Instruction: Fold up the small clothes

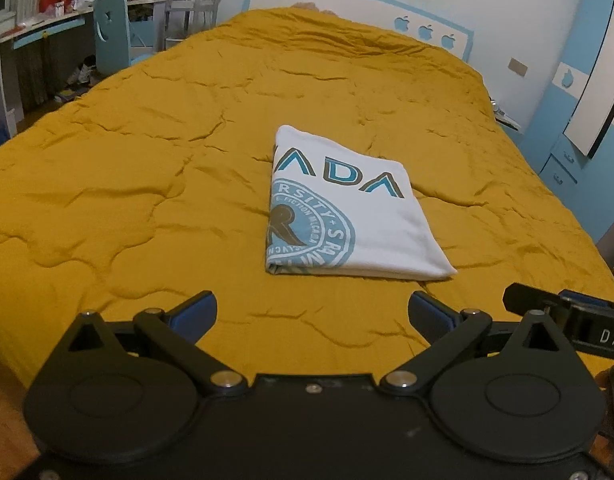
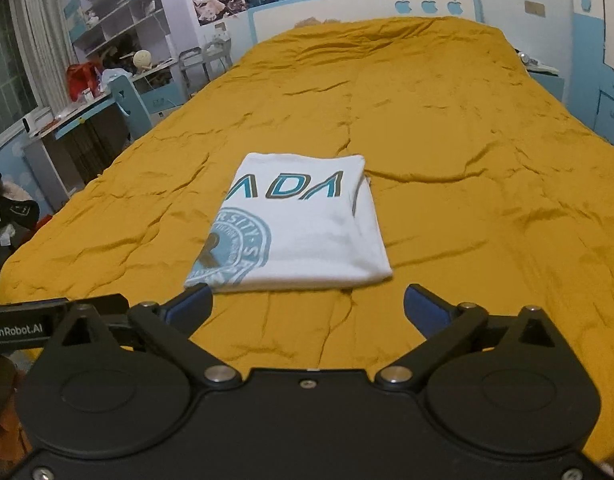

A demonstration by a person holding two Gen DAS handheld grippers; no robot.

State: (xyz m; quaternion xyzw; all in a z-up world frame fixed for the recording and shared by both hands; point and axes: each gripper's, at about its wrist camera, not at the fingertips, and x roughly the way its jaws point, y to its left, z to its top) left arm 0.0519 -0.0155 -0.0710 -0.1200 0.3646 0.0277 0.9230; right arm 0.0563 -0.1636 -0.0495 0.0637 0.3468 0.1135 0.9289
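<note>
A white T-shirt [image 1: 347, 212] with blue lettering and a round blue seal lies folded into a compact rectangle on the mustard-yellow bedspread [image 1: 147, 160]. It also shows in the right wrist view [image 2: 303, 228]. My left gripper [image 1: 313, 314] is open and empty, held back from the shirt's near edge above the bedspread. My right gripper [image 2: 307, 308] is open and empty, just short of the shirt's near edge. The right gripper's body shows at the right edge of the left wrist view [image 1: 567, 316].
The bed has a white and blue headboard [image 2: 363, 8] against the far wall. A desk with clutter [image 2: 79, 108] and a blue chair [image 1: 111, 36] stand to the left. Blue drawers [image 1: 563, 164] stand to the right. Dark clothes [image 2: 7, 212] lie at the left.
</note>
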